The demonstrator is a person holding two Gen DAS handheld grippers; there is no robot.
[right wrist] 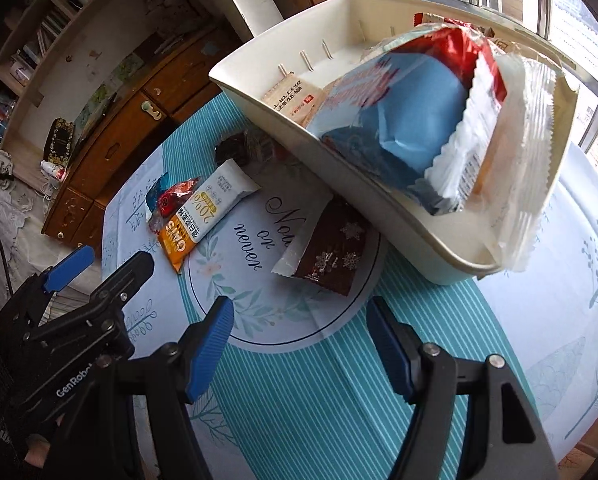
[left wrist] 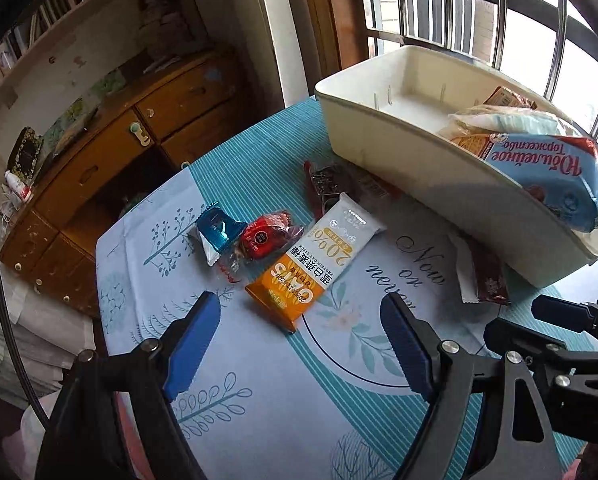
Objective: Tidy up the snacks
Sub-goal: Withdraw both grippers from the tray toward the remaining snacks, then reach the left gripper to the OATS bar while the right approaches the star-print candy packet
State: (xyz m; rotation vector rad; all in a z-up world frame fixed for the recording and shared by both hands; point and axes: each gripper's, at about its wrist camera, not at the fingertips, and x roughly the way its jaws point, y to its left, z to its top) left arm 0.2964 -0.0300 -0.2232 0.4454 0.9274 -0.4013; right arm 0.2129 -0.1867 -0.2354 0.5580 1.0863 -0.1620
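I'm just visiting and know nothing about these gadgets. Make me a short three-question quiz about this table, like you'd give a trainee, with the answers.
1. True or false: the left gripper and the right gripper are both empty.
2. Which snack lies nearest the left gripper? A) the orange and white oat bar B) the brown snowflake packet C) the blue foil candy
3. Fill in: the big blue biscuit bag sits inside the white ____.

Key: 1. True, both stand open above the tablecloth with nothing between the fingers. 2. A. 3. Bin.
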